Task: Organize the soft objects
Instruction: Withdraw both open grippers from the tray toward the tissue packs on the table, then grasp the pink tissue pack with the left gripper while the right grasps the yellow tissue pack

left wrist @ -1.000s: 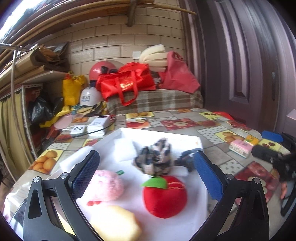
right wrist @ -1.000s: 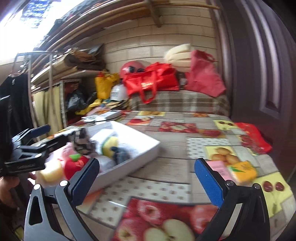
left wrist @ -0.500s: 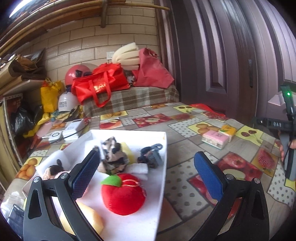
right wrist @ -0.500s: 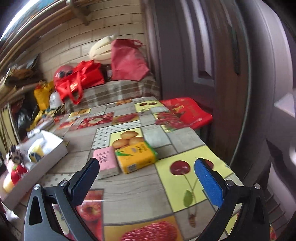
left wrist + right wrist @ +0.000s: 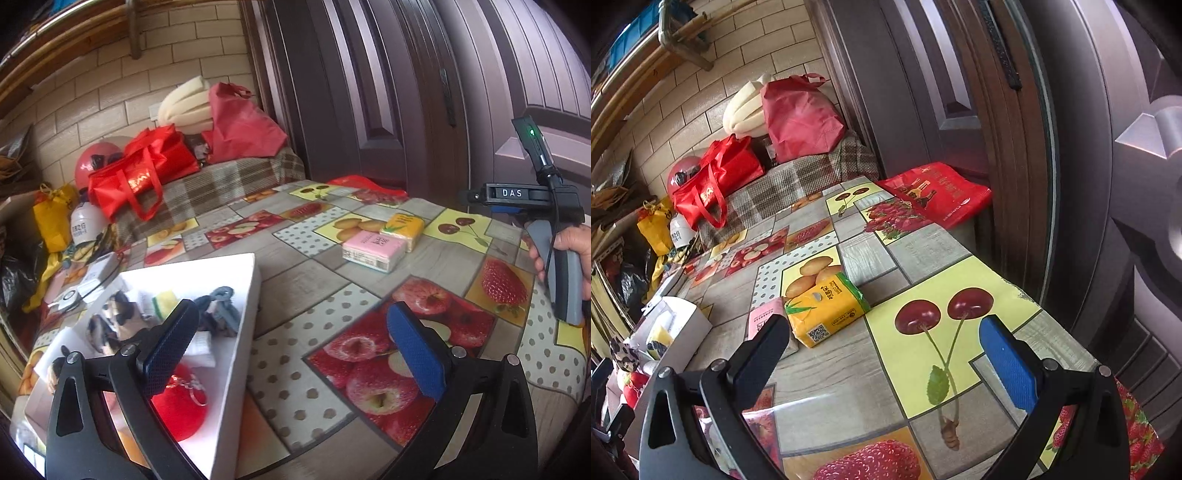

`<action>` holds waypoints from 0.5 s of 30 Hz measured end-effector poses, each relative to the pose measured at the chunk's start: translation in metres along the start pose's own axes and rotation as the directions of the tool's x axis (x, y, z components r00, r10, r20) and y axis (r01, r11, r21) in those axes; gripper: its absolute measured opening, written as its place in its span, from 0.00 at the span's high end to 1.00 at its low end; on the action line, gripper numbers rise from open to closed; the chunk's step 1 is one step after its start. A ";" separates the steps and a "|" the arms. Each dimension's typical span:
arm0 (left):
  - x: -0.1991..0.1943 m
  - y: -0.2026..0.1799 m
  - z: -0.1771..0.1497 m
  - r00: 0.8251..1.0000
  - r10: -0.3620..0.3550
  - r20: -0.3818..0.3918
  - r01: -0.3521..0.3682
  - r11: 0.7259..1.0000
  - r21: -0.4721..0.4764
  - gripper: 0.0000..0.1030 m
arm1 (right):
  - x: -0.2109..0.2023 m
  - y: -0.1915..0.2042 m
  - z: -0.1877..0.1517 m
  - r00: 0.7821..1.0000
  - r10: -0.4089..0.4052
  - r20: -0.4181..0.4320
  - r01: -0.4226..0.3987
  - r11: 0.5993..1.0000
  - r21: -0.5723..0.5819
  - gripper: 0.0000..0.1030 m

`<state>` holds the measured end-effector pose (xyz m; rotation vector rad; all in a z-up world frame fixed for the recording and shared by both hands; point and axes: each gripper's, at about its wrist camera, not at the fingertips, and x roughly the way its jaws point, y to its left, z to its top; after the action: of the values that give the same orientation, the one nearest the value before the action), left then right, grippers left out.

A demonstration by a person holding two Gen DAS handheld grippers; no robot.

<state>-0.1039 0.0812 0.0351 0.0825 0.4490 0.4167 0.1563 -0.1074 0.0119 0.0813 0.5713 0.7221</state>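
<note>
A white box point(image 5: 236, 354) at the table's left holds soft toys: a red plush apple point(image 5: 179, 406), a spotted plush point(image 5: 110, 321), a yellow sponge point(image 5: 165, 300) and a grey knit item point(image 5: 218, 306). My left gripper point(image 5: 291, 343) hovers open beside the box's right wall, empty. A pink tissue pack point(image 5: 371, 248) and a yellow tissue pack point(image 5: 402, 226) lie together on the fruit-print tablecloth. My right gripper point(image 5: 882, 345) hangs open and empty just before the yellow pack point(image 5: 825, 310); the pink pack point(image 5: 762, 319) is partly behind its left finger. The box point(image 5: 683, 325) shows at far left.
A person's hand point(image 5: 569, 240) holds the right gripper's handle at the table's right edge. A red bag point(image 5: 938, 192) lies at the far right corner by the dark door. Red bags point(image 5: 147, 166), a helmet and clutter crowd the back. White devices with a cable point(image 5: 85, 284) sit behind the box.
Both views have swung right, away from the box toward the tissue packs. My right gripper has come closer to the yellow and pink packs. Both stay open.
</note>
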 end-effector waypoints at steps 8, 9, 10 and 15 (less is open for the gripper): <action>0.053 -0.012 0.015 0.980 -0.143 -0.137 0.132 0.987 -0.087 0.00 | 0.031 0.040 0.002 0.997 -0.014 -0.078 -0.009 0.956 -0.293 0.01; 0.060 -0.017 0.018 0.975 -0.160 -0.152 0.148 0.985 -0.086 0.01 | 0.040 0.045 0.005 0.996 -0.017 -0.089 -0.013 0.947 -0.321 0.01; 0.066 -0.022 0.020 0.971 -0.171 -0.167 0.159 0.984 -0.082 0.01 | 0.046 0.046 0.007 0.995 -0.019 -0.098 -0.014 0.945 -0.328 0.01; 0.079 -0.044 0.025 0.963 -0.167 -0.210 0.163 0.986 -0.033 0.01 | 0.081 0.052 0.014 0.981 -0.023 -0.190 -0.046 0.936 -0.349 0.01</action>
<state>-0.0117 0.0735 0.0179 -0.0151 0.6586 0.2653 0.1810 -0.0139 -0.0008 -0.3223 0.6170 0.8397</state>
